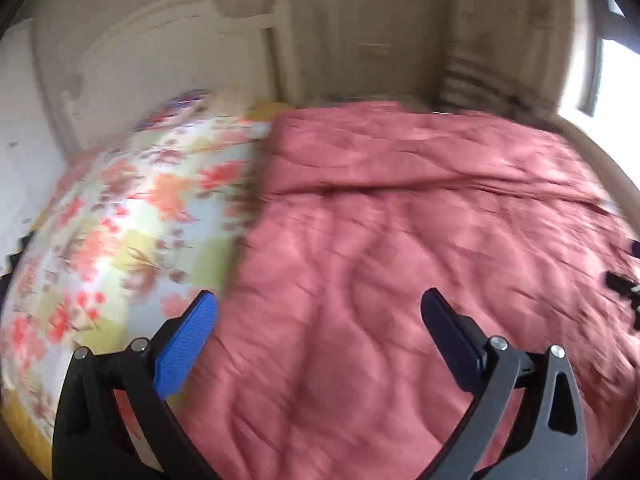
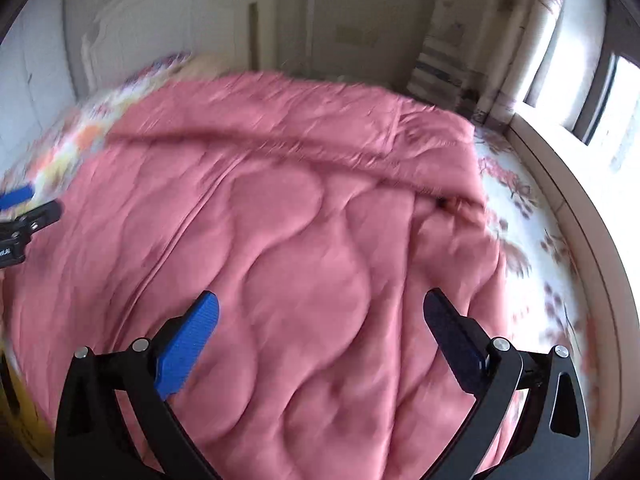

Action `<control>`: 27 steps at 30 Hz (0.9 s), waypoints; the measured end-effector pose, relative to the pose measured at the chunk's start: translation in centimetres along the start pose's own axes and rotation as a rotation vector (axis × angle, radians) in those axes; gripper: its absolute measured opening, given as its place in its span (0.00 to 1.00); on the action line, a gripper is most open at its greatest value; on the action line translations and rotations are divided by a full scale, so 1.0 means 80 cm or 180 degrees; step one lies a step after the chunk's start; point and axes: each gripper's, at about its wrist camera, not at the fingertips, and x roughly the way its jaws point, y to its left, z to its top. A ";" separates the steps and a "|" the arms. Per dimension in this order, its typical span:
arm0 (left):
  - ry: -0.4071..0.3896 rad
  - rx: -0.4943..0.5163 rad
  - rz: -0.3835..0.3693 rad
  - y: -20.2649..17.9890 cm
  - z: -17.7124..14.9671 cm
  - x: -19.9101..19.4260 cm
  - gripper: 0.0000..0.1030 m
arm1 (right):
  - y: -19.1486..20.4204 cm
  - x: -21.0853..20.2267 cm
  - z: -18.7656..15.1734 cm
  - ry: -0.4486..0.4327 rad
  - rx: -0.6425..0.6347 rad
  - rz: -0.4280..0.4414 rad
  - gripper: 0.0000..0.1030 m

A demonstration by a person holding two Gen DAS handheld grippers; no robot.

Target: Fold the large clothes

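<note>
Both grippers (image 1: 319, 304) (image 2: 320, 306) spread, above pink quilt (image 2: 300, 240)

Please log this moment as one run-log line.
left hand-held gripper: open | right hand-held gripper: open | pink quilt: on bed, unheld

Daylight from a blown-out window (image 2: 624, 104) at right, soft shadows, heavy motion blur, fisheye bending, dark vignetted corners

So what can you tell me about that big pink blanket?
The pink blanket is a soft, puffy quilt stitched in wavy lines. It lies spread over the flowery bedsheet, which peeks out on both sides. A long fold ridge runs across its far part. It looks a bit wrinkled. Both grippers hover open above it; neither holds it.
</note>
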 end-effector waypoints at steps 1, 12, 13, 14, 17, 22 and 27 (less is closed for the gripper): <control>0.0077 -0.0016 0.0071 0.004 0.002 0.012 0.98 | -0.016 0.021 0.006 0.0105 0.0136 -0.0138 0.95; 0.0420 -0.0447 -0.0255 0.038 -0.041 0.057 0.98 | -0.036 0.004 -0.027 0.0263 0.0497 -0.0028 0.96; 0.0403 -0.0427 -0.0252 0.037 -0.044 0.054 0.98 | -0.024 -0.010 -0.033 0.0184 0.0422 0.0073 0.96; 0.0373 -0.0398 -0.0236 0.035 -0.047 0.052 0.98 | -0.012 -0.016 -0.036 0.0141 0.0350 0.0119 0.96; 0.0336 -0.0339 -0.0228 0.037 -0.051 0.048 0.98 | 0.036 -0.008 -0.062 0.0338 -0.0157 0.0192 0.96; 0.0221 -0.0341 -0.0207 0.055 -0.061 0.012 0.98 | 0.043 -0.024 -0.085 0.0229 -0.0230 0.0125 0.96; -0.0017 -0.0232 -0.0280 0.079 -0.093 -0.034 0.98 | 0.002 -0.101 -0.110 -0.0029 -0.0164 0.0092 0.95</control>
